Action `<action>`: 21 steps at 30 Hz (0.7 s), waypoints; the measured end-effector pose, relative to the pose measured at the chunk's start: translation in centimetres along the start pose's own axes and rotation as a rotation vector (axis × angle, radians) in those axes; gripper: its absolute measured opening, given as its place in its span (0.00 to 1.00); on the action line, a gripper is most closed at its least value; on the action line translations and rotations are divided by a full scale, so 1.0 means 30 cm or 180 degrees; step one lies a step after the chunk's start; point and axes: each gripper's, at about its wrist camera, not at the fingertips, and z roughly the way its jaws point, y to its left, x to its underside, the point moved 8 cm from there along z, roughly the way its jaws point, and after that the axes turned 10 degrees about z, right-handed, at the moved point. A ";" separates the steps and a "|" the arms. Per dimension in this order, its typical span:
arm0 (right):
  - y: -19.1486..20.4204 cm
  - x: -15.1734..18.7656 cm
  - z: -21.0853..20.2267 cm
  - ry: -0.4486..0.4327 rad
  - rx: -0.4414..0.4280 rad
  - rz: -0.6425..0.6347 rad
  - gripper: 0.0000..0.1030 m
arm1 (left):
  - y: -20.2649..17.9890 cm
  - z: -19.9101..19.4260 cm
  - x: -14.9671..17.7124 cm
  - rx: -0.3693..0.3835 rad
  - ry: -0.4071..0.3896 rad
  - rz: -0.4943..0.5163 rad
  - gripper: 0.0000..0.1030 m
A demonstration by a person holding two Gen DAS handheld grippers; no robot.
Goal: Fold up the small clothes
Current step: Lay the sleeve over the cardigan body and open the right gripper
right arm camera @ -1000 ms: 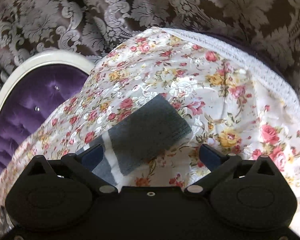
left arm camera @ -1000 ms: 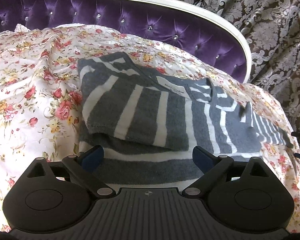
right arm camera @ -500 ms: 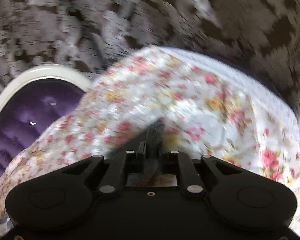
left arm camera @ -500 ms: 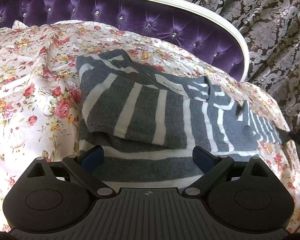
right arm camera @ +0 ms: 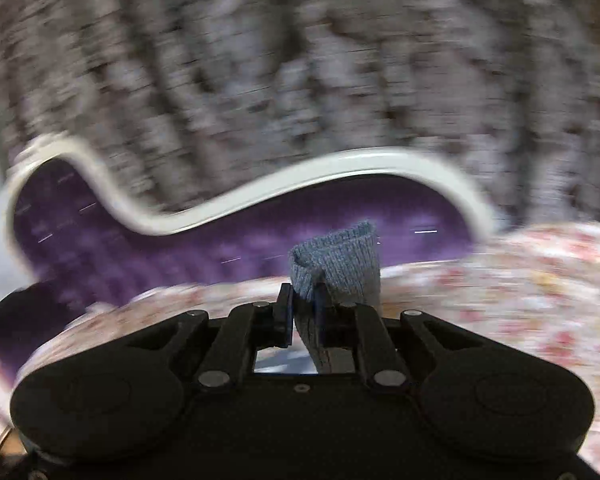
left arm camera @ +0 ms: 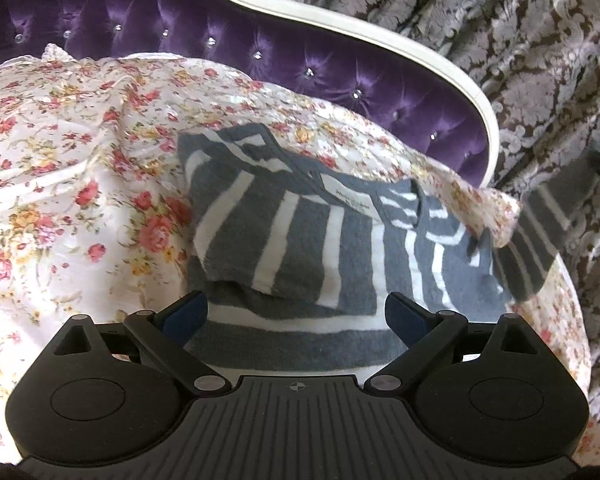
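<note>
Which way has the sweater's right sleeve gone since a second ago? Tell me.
Yes. The right sleeve has gone up: it lay flat on the floral bedspread, and now, pinched in the right gripper, hangs lifted against the damask curtain.

Left wrist view: sharp, soft daylight, glare on the purple tufted headboard (left arm camera: pixel 284 60), fisheye bending at edges. Right wrist view: heavy motion blur across damask curtain (right arm camera: pixel 300 80) and floral bedspread (right arm camera: pixel 520 280); only the gripped cuff sharp.
</note>
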 end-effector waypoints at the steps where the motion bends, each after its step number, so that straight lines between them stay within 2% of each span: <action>1: 0.063 0.028 0.021 0.0068 -0.0126 -0.0055 0.18 | 0.007 -0.006 -0.004 0.0005 -0.0017 -0.0031 0.94; 4: 0.234 0.146 0.111 0.0343 -0.0473 -0.0155 0.18 | 0.031 -0.024 -0.017 0.0010 -0.0068 -0.0130 0.94; 8: 0.378 0.336 0.247 0.0761 -0.0711 -0.0227 0.18 | 0.064 -0.051 -0.032 -0.0021 -0.0142 -0.0220 0.94; 13: 0.455 0.569 0.379 0.1164 -0.0781 -0.0306 0.19 | 0.100 -0.070 -0.054 -0.0053 -0.0211 -0.0322 0.94; 17: 0.465 0.704 0.404 0.1368 -0.0823 -0.0343 0.26 | 0.122 -0.078 -0.064 -0.0060 -0.0250 -0.0385 0.94; 18: 0.464 0.724 0.403 0.1396 -0.0856 -0.0349 0.30 | 0.125 -0.078 -0.065 -0.0061 -0.0253 -0.0392 0.94; 19: 0.470 0.742 0.377 0.1404 -0.0879 -0.0353 0.37 | 0.128 -0.078 -0.065 -0.0061 -0.0255 -0.0396 0.94; 20: 0.468 0.747 0.369 0.1405 -0.0912 -0.0358 0.53 | 0.129 -0.076 -0.064 -0.0060 -0.0251 -0.0395 0.94; 21: 0.464 0.746 0.360 0.1375 -0.0920 -0.0366 0.66 | 0.128 -0.074 -0.063 -0.0057 -0.0246 -0.0389 0.94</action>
